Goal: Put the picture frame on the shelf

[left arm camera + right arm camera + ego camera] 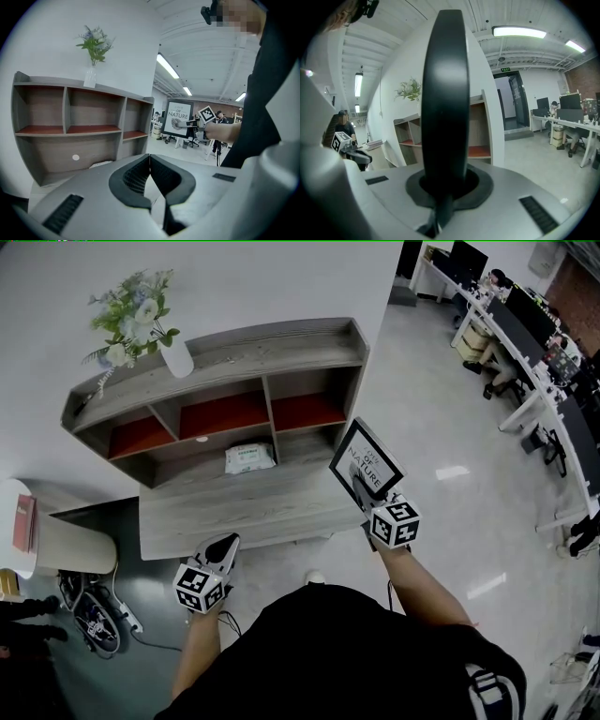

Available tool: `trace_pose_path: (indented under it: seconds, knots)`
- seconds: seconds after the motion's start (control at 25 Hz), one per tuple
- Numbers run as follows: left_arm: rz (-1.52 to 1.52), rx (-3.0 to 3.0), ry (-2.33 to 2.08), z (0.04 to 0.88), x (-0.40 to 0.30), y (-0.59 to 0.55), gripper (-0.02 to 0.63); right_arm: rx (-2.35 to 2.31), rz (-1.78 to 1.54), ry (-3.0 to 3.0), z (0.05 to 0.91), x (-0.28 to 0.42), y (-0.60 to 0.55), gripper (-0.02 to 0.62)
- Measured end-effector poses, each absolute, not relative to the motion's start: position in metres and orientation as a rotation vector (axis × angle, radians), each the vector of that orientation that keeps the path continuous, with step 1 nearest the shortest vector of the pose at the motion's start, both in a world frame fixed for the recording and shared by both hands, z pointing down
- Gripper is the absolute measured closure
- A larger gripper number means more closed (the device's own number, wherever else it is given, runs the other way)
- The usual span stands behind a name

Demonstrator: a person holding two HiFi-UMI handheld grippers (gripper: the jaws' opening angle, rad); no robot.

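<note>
The picture frame [367,462], black-edged with a white print, is held upright and tilted in my right gripper [361,487], which is shut on its lower edge, just right of the grey wooden shelf unit [234,367]. In the right gripper view the frame's black edge [444,93] rises between the jaws and hides much of the shelf [480,126]. In the left gripper view the frame [178,117] shows at centre right. My left gripper [223,547] sits in front of the shelf's low ledge, jaws shut with nothing between them [150,174].
A white vase of flowers [141,320] stands on the shelf top. A white packet [249,457] lies in the lower compartment. A round white side table [47,531] and a cable tangle [94,615] are at left. Office desks with seated people [525,343] are at right.
</note>
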State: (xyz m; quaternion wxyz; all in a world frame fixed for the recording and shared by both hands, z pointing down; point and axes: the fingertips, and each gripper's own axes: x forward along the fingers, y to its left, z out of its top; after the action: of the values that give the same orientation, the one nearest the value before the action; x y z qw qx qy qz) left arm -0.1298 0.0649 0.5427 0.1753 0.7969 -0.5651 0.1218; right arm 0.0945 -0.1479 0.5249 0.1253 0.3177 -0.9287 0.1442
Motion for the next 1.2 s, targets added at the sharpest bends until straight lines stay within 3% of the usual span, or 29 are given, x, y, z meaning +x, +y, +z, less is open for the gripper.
trace_pose_path:
  seconds: [1.2]
  knots:
    - [0.376, 2.22, -1.652, 0.542, -0.114, 0.017, 0.586, 0.852, 0.446, -2.735, 0.535, 0.097, -0.206, 0.572]
